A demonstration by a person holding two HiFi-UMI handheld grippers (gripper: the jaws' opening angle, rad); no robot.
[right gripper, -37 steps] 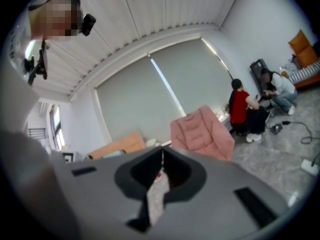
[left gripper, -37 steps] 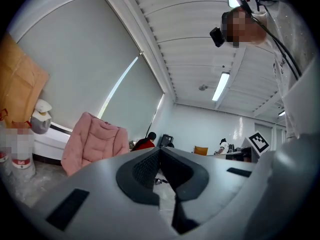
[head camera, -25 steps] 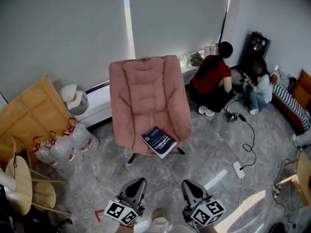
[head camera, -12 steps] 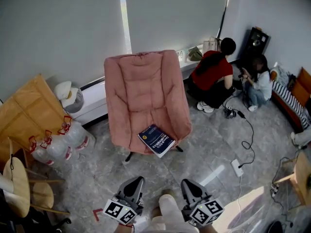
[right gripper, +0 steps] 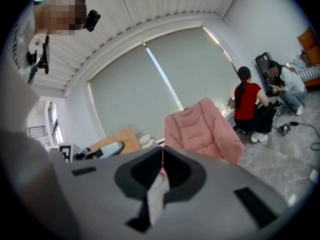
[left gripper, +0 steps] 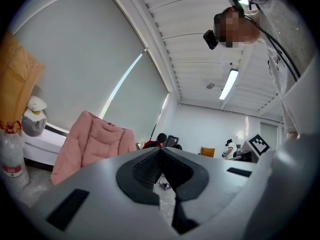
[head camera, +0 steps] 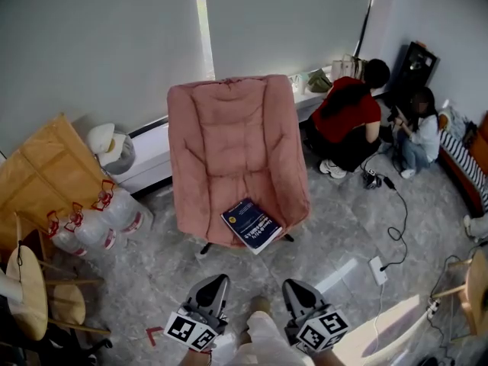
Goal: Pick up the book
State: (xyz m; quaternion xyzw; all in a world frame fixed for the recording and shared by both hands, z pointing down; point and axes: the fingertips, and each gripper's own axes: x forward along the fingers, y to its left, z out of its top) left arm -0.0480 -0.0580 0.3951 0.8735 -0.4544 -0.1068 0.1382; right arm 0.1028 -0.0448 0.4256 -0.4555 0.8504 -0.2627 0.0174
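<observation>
A dark blue book (head camera: 251, 224) lies flat on the front of the seat of a pink padded chair (head camera: 232, 151). My left gripper (head camera: 216, 283) and my right gripper (head camera: 293, 286) hover side by side over the floor, short of the chair, both shut with nothing between the jaws. In the left gripper view the pink chair (left gripper: 92, 141) shows at the left beyond the left gripper (left gripper: 160, 151), whose jaws meet. In the right gripper view the pink chair (right gripper: 205, 129) stands ahead, right of the right gripper (right gripper: 162, 156), whose tips meet; the book is hidden in both gripper views.
Two people (head camera: 352, 120) crouch at the back right by a black speaker (head camera: 418, 63), with cables and a power strip (head camera: 377, 269) on the floor. Water bottles (head camera: 99, 219), a brown board (head camera: 46, 178) and wooden stools (head camera: 34, 292) crowd the left.
Both grippers and the head camera have advanced toward the chair; the chair and book sit slightly lower and nearer in the head view. The jaws stay shut.
</observation>
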